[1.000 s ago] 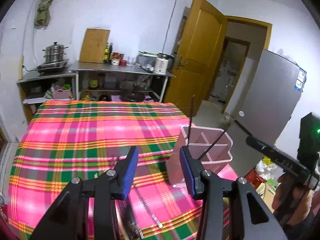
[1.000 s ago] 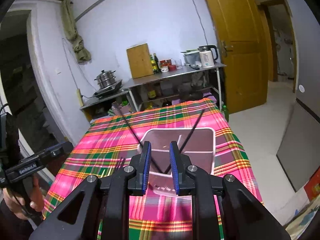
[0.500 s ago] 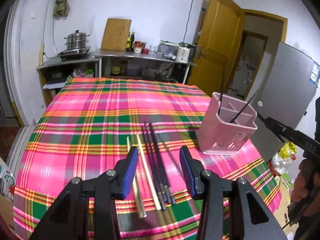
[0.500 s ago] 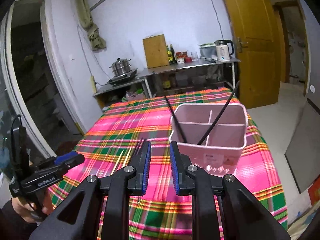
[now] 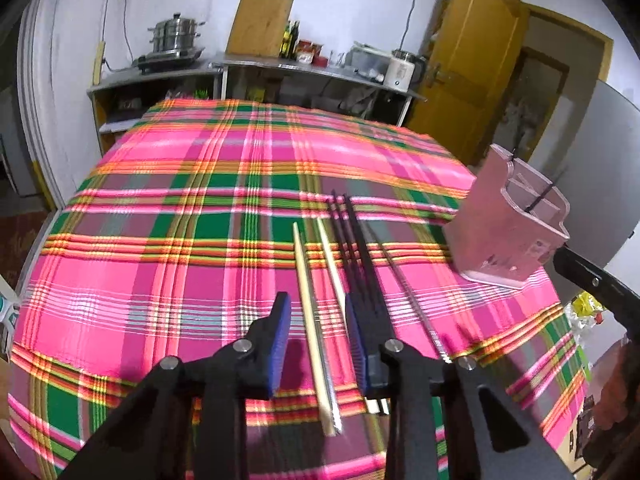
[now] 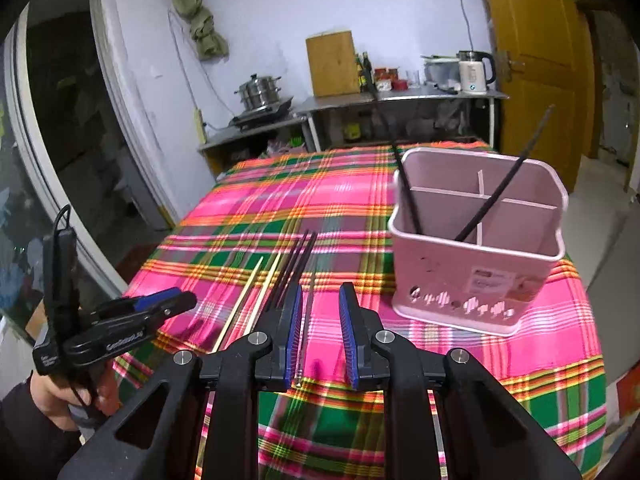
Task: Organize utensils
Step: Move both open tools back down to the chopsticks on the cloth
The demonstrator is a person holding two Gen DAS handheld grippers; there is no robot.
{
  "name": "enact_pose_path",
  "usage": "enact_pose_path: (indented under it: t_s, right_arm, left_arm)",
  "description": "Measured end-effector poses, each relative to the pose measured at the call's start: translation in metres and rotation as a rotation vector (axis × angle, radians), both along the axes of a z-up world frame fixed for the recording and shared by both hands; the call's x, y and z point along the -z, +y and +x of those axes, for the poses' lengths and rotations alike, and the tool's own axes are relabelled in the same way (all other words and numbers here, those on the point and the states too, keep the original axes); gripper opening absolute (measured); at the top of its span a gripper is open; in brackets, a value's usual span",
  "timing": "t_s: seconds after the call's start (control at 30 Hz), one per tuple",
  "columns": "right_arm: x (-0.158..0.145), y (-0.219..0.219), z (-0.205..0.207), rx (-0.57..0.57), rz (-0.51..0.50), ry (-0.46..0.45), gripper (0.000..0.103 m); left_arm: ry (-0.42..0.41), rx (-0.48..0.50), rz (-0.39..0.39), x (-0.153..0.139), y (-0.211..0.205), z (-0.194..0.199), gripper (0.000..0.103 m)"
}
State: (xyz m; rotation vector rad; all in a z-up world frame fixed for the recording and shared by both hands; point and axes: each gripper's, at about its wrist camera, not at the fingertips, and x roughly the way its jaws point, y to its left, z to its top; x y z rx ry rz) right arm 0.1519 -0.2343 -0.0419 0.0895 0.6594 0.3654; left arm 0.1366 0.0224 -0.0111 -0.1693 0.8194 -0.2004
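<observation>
1. I have the left gripper [image 5: 316,344] low over the plaid-covered worktop [image 5: 192,208]. Its jaws have just been narrowing and stand partly apart; one pale chopstick [image 5: 314,332] lies in the gap between them, not clamped.
2. A second pale chopstick [image 5: 330,258] lies just to the right of the first. Its near end is hidden behind the right blue pad [image 5: 356,344].
3. Beside those lies a bundle of black chopsticks [image 5: 354,236], then a thin metal-looking stick [image 5: 412,296], all roughly parallel on the cloth.
4. The right gripper [image 6: 320,332] hovers over the same row. Its jaws show a small gap and nothing is gripped; the thin stick appears on the cloth between the pads.
5. The pink divided utensil holder [image 6: 476,264] stands upright near the worktop's right edge, well apart from the loose row.
6. Two black chopsticks [image 6: 496,196] lean inside it, crossing apart; which compartments I cannot tell for sure.
</observation>
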Motion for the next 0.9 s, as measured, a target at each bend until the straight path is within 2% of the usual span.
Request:
enact_pose_path:
  t_s: [0.1,0.3,0.57,0.9]
  right_arm:
    - [0.010,0.010,0.008,-0.017,-0.016,0.023,0.019]
    - [0.037,0.033,0.036,-0.056,-0.058,0.081,0.019]
    - [0.060,0.048,0.066,-0.066,-0.104,0.128,0.019]
    - [0.071,0.054,0.085,-0.065,-0.110,0.156,0.019]
  left_arm:
    - [0.024,0.002,0.009,0.012,0.000,0.014,0.028]
    - [0.058,0.032,-0.012,0.026,-0.002,0.040,0.020]
    - [0.075,0.015,0.005,0.039,0.001,0.073,0.020]
    - [0.080,0.030,0.025,0.046,0.000,0.098,0.020]
